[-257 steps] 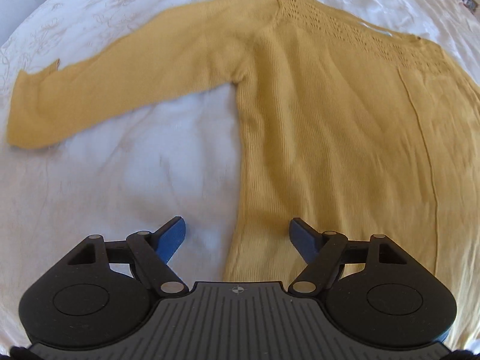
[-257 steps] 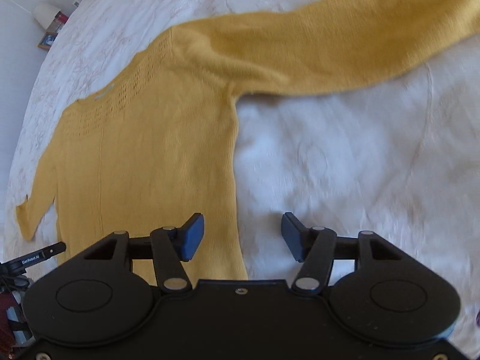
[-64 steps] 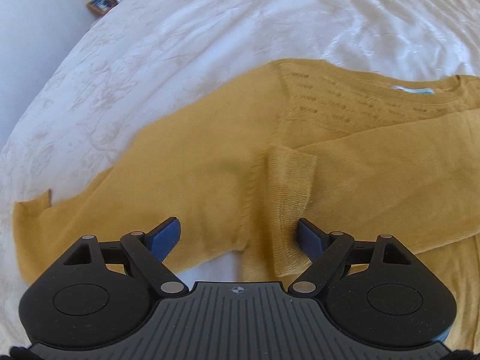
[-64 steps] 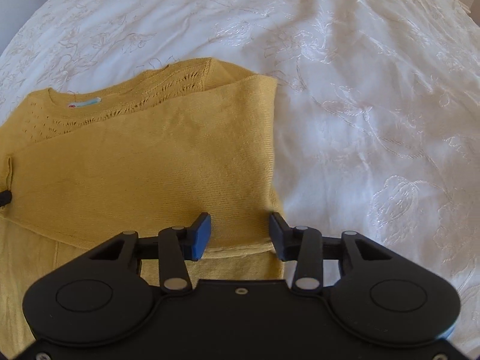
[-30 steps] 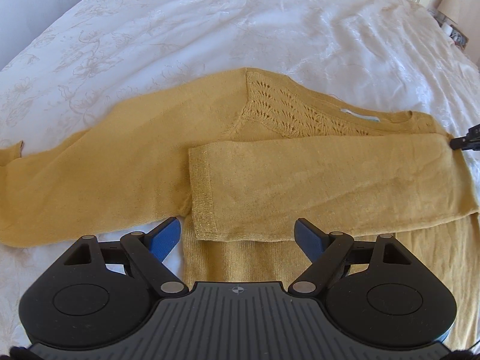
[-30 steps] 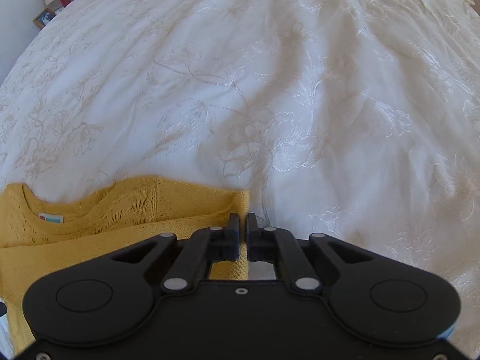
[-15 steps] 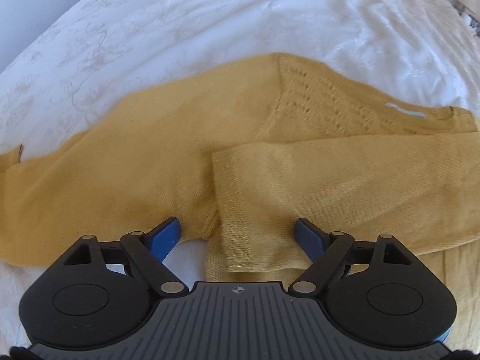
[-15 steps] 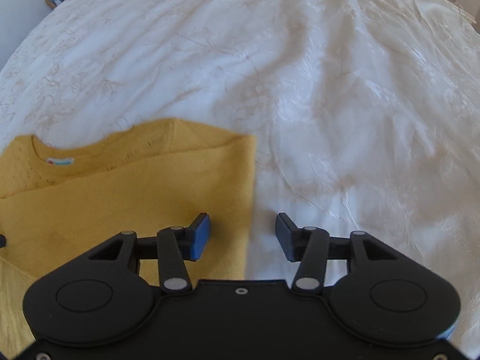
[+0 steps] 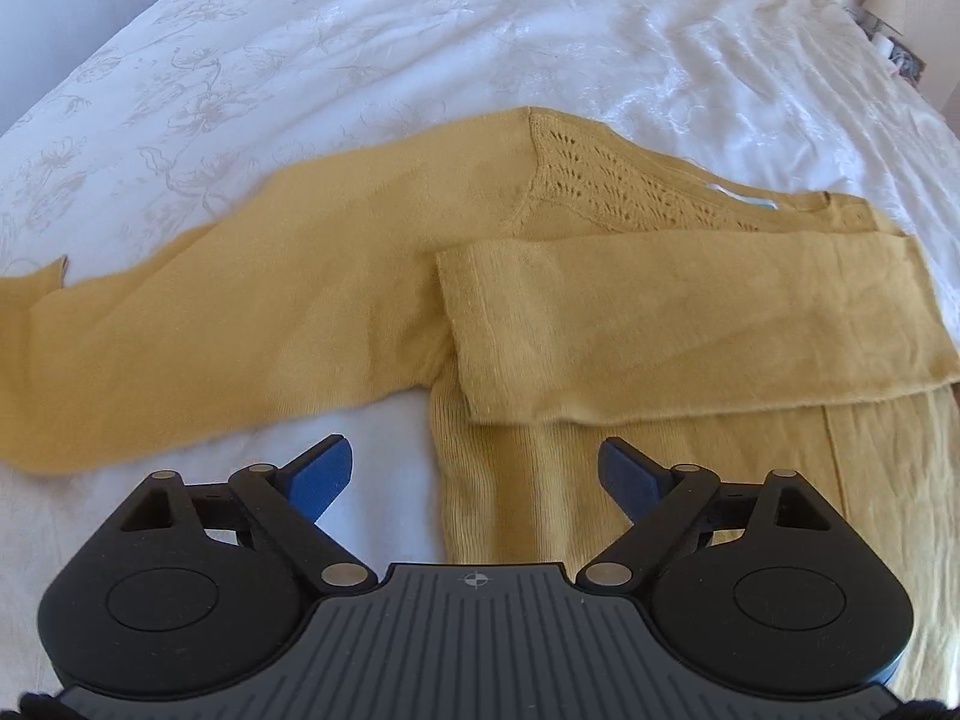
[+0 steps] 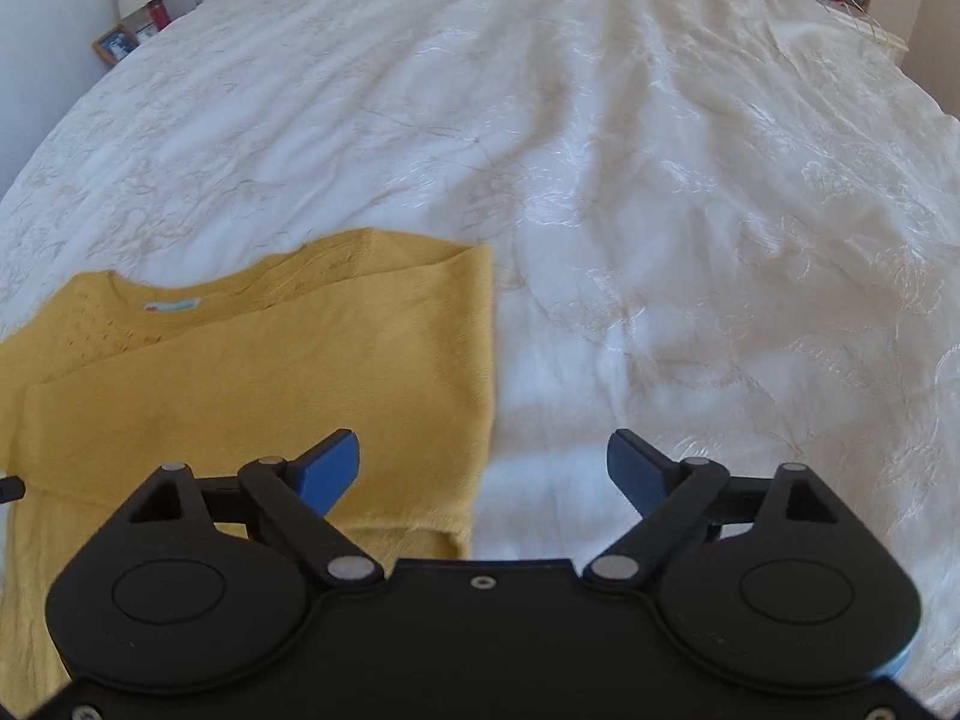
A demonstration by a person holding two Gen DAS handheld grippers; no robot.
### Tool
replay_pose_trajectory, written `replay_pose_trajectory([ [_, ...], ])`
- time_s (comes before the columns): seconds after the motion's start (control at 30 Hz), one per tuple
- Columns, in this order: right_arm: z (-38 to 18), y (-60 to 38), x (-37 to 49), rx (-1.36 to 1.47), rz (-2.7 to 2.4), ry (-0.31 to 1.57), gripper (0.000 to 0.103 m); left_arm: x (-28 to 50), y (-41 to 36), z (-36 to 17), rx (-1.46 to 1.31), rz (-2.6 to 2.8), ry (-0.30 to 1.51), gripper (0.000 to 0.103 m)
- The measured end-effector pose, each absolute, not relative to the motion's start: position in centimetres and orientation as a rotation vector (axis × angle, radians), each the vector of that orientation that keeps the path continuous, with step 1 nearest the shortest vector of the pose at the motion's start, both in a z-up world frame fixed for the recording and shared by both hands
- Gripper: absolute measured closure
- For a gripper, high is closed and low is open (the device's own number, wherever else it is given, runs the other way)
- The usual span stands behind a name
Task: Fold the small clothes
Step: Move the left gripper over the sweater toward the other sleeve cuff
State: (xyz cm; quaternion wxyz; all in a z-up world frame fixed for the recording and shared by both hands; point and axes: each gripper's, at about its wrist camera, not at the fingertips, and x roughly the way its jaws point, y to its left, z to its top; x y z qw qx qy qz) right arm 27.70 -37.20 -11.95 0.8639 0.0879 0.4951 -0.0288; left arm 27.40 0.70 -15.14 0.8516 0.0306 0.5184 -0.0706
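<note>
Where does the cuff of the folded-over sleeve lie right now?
In the left wrist view the cuff lies flat on the yellow sweater's chest, centre frame, just below the openwork yoke and beside the unfolded sleeve's armpit.

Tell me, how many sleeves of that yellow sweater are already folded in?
1. One sleeve lies folded across the sweater's chest; the other sleeve is spread out on the bedspread.

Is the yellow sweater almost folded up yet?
Not yet. One sleeve already lies folded across the yellow sweater. Nothing is in hand: the right claw has just been opening and holds nothing, and the left claw is open too. The other sleeve still stretches out on the bedspread.
</note>
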Motion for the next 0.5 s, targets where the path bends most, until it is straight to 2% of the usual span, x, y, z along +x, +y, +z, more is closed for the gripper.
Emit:
replay_pose_trajectory([
  [0.3,-14.8,-27.9,21.7,0.117,0.136,1.171,0.009,20.0,0.0,-16.1,0.114,-0.197,1.196,0.013],
  [0.5,-17.6,-29.5,18.6,0.086,0.019,1.268,0.008,17.4,2.7,-18.6,0.134,-0.094,1.262,0.011],
])
